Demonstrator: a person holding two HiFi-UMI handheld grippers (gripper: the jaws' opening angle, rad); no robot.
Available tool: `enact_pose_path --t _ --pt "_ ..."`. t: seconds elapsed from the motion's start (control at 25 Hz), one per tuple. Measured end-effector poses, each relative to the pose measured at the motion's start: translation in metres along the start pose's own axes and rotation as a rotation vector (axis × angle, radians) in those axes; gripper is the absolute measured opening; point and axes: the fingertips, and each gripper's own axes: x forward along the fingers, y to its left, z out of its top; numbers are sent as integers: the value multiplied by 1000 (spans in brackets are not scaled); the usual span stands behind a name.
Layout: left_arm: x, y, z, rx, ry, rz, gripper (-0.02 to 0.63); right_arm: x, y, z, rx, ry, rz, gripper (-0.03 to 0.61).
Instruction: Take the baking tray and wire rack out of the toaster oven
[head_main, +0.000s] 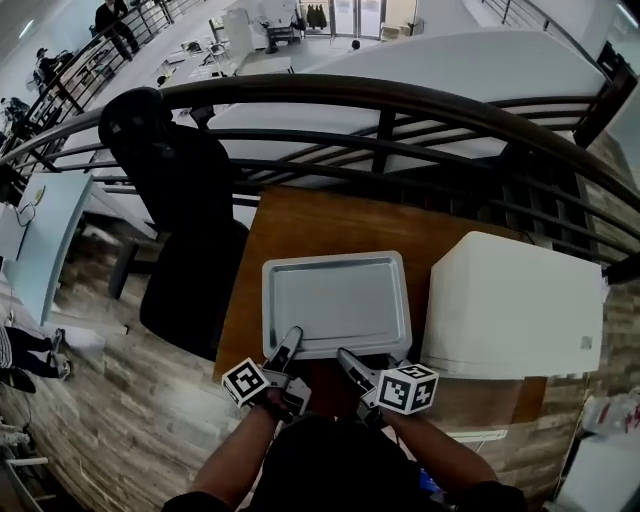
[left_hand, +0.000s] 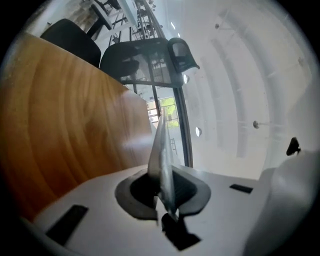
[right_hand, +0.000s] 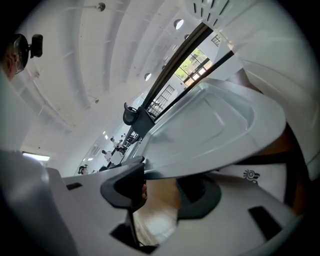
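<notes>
The grey baking tray (head_main: 335, 300) lies flat on the wooden table (head_main: 300, 220), left of the white toaster oven (head_main: 515, 305). At the tray's near left corner my left gripper (head_main: 293, 335) is shut on the rim. In the left gripper view the tray (left_hand: 162, 150) stands edge-on, pinched between the pads of the left gripper (left_hand: 162, 190). My right gripper (head_main: 345, 355) is at the tray's near edge, toward its right. In the right gripper view the right gripper (right_hand: 162, 187) has its jaws apart, and the tray (right_hand: 210, 125) crosses just above them. No wire rack is visible.
A dark metal railing (head_main: 380, 100) runs along the table's far side. A black office chair (head_main: 170, 180) stands to the left of the table. The oven takes up the table's right end. The table's near edge is right by my hands.
</notes>
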Motion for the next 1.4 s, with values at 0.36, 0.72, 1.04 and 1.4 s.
enact_pose_path --t 0.36,0.72,1.04,1.4 --pt "83 25 41 169 249 105 60 49 -34 49 130 -99 -130 202" --pt "150 38 35 205 367 143 75 59 -81 83 220 -159 -208 209" --pt "199 36 50 196 403 153 78 75 -98 124 252 -201 -268 210" --pt "246 38 53 202 469 146 85 85 -122 161 251 -263 -319 210"
